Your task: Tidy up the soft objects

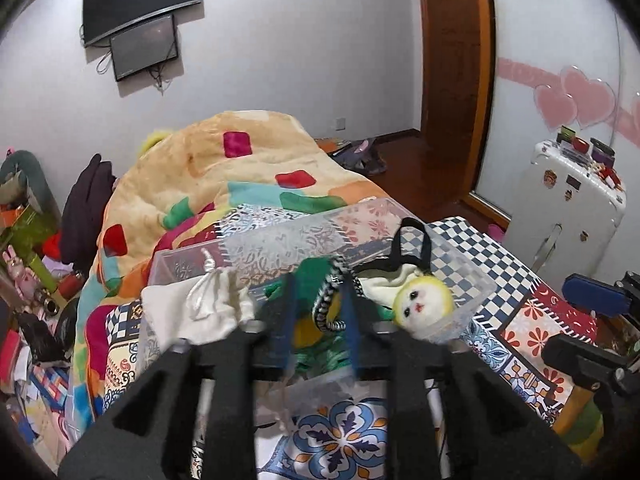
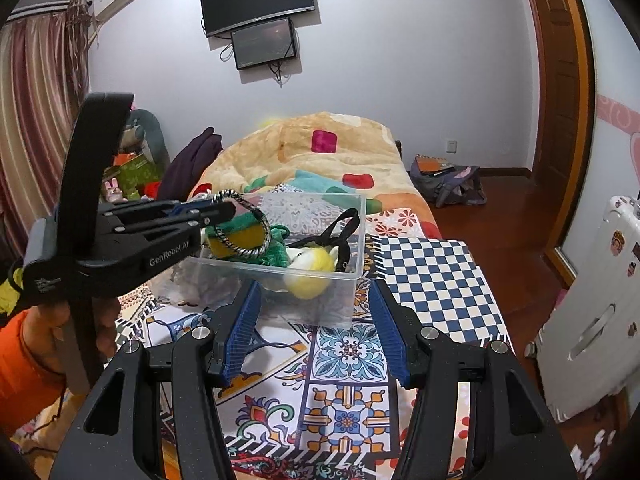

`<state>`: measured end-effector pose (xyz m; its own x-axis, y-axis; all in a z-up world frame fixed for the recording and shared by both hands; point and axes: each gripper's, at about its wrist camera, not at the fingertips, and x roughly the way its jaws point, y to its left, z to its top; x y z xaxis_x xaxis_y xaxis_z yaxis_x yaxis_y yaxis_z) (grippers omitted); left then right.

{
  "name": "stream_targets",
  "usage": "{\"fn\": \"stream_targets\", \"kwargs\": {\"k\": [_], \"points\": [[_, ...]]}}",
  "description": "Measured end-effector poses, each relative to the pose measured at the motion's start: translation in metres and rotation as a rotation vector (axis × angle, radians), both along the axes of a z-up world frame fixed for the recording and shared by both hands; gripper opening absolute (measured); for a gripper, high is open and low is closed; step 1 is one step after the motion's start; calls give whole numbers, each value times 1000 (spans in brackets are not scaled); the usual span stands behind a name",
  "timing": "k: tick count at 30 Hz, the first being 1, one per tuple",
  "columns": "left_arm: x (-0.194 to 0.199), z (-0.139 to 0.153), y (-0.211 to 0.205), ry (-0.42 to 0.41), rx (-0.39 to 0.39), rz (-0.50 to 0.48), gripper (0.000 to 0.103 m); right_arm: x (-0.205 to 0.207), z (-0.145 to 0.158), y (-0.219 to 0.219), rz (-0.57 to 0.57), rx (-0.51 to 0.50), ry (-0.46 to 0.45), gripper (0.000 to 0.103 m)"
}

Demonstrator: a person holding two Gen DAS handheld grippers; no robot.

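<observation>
In one clear bin (image 2: 356, 248) — one green pouch (image 2: 276, 250), one yellow plush (image 2: 316, 270).

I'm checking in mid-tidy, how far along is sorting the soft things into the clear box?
Done: the yellow-headed plush lies inside the clear box. In hand: the left gripper pinches the striped cord of the green knit bag over the box. Left: the white drawstring pouch drapes over the rim; the right gripper is open, empty.

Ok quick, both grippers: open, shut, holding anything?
Left gripper: shut on the striped cord of the green pouch, over the bin.
Right gripper: open, empty.
</observation>
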<state>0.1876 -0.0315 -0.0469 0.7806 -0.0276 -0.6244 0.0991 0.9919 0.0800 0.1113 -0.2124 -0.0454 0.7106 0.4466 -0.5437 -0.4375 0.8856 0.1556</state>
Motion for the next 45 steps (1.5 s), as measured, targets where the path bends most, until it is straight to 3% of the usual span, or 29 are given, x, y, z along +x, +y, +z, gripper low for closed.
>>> {"fn": "stream_targets", "kwargs": {"k": [1, 10, 14, 18, 26, 28, 30, 37, 45], "points": [[-4, 0, 2, -8, -7, 3, 41, 0, 0, 0, -1, 2, 1, 53], [-41, 30, 33, -54, -144, -24, 52, -3, 11, 8, 7, -10, -15, 53], [-70, 49, 48, -113, -202, -34, 55, -10, 27, 16, 20, -16, -58, 53], [-101, 70, 56, -189, -211, -45, 62, -21, 47, 27, 35, -6, -114, 53], [-144, 98, 62, -299, -200, -70, 78, -39, 80, 48, 36, 58, -216, 73], [-151, 102, 63, -317, -199, -67, 93, -44, 87, 51, 32, 69, -238, 84], [-157, 105, 64, -341, -205, -53, 101, -48, 91, 53, 24, 76, -260, 86], [-165, 108, 66, -359, -215, -43, 103, -53, 95, 56, 2, 80, -300, 96], [-166, 106, 59, -370, -188, -35, 103, -55, 94, 55, -2, 79, -304, 96]]}}
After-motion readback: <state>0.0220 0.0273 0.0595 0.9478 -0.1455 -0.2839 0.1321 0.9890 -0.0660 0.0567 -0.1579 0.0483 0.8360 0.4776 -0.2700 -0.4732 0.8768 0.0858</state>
